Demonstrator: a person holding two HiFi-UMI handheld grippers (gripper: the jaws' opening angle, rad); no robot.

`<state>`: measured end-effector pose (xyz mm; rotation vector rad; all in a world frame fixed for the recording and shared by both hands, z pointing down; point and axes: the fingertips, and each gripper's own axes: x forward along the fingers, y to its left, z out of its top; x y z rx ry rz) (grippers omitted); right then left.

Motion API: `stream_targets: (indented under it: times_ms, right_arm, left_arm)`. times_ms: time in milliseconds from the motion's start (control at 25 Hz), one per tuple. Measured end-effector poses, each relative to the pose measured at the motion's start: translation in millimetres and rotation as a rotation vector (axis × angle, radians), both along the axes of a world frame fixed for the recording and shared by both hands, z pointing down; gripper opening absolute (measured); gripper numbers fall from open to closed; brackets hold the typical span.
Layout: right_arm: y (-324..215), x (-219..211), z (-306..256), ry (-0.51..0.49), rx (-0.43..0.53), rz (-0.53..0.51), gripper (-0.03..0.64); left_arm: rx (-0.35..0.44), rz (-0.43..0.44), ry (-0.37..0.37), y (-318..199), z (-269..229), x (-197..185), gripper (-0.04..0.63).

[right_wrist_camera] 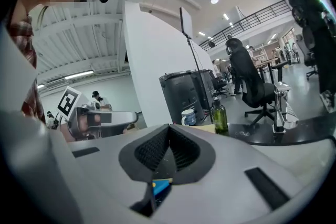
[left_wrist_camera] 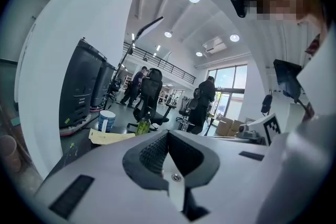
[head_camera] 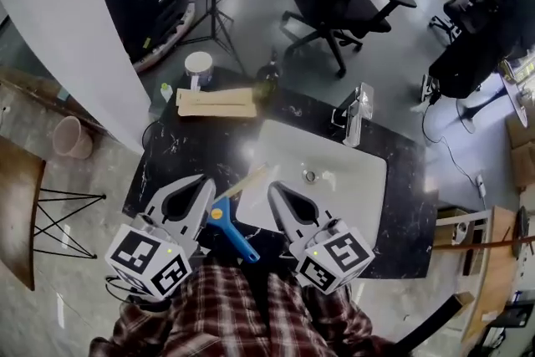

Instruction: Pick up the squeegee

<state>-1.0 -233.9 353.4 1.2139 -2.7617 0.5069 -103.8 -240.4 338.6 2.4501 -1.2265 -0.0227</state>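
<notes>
Two tools flank the task's thing in the head view. The squeegee [head_camera: 226,218] lies on the dark surface [head_camera: 401,180] at the near rim of the white sink [head_camera: 334,188]. Its blue handle points back toward the person and its pale blade angles out over the basin. That placing probably leaves the handle as the easy part to take. The left tool [head_camera: 203,180] sits just to the squeegee's left and the right tool [head_camera: 272,185] just to its right, neither touching it. Both show their jaws pressed together with nothing in them. Farther back on the surface sit a tap [head_camera: 358,114], flat paper bags [head_camera: 216,102], a mug [head_camera: 199,67] and a green bottle [head_camera: 267,81].

From the left gripper view, the ribbed dark pads meet along one seam, so this tool is closed and empty. It looks almost level across the surface toward the mug, bags and bottle, so the squeegee lies below its sight.

From the right gripper view, the pads likewise meet with nothing gripped. A sliver of the blue handle shows through the slot beneath them, so the squeegee lies just under and ahead of this tool. Judging by this, the pick-up has not begun. Whichever tool takes the handle must first spread its jaws and dip toward it.
</notes>
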Motion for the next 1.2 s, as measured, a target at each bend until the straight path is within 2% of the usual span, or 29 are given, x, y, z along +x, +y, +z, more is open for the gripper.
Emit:
stream_targets:
  times_ms: [240,560,840,1080,1200]
  right_arm:
    - [0.2,4.0,-1.6,0.02,-0.019,0.03,0.012]
    - [-0.5,13.5,-15.2,0.016,-0.014,-0.011,0.015]
    - [-1.1,7.3,-14.8,0.059,-0.043,-0.103,0.16]
    - [-6.1,-3.5,-22.0,0.126,-0.027,-0.137,0.173]
    - [-5.9,-15.2,-15.4,0.17,-0.059,-0.184,0.175]
  left_arm:
    - [-0.02,0.038,0.018,-5.6,3.2,5.9,0.011]
    - [0.006,0.024,0.03,-7.2,-10.3,9.7,0.011]
    - [0.026,0.007,0.037,-12.2,-15.6,3.5,0.011]
    - [0.022,-0.01,0.041,-15.4,-12.1,-8.4,0.011]
    - [0.013,-0.029,0.039,-16.7,-5.5,-17.1,0.011]
